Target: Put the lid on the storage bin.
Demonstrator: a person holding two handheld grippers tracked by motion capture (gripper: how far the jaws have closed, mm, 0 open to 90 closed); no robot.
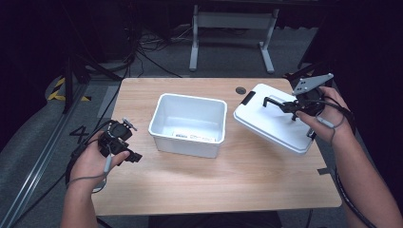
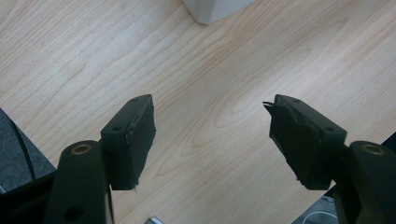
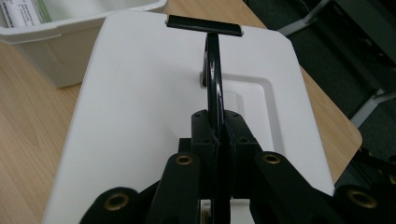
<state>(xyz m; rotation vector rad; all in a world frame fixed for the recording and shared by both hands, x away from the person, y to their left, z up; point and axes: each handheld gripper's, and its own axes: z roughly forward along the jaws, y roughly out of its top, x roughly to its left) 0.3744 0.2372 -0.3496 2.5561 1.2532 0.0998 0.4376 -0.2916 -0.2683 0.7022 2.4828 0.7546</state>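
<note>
An open white bin stands at the middle of the wooden table, with a paper label lying inside it. To its right a white lid is tilted, its near-right end raised. My right gripper is shut on the lid's black handle. In the right gripper view the jaws pinch the thin handle above the lid, with the bin beyond. My left gripper rests low at the table's left, open. In the left gripper view its jaws stand wide apart over bare wood.
A black clip sits on the lid's far edge. A small dark round cap is set in the table near the back. Behind the table stands a grey metal frame, with cables on the floor at the left.
</note>
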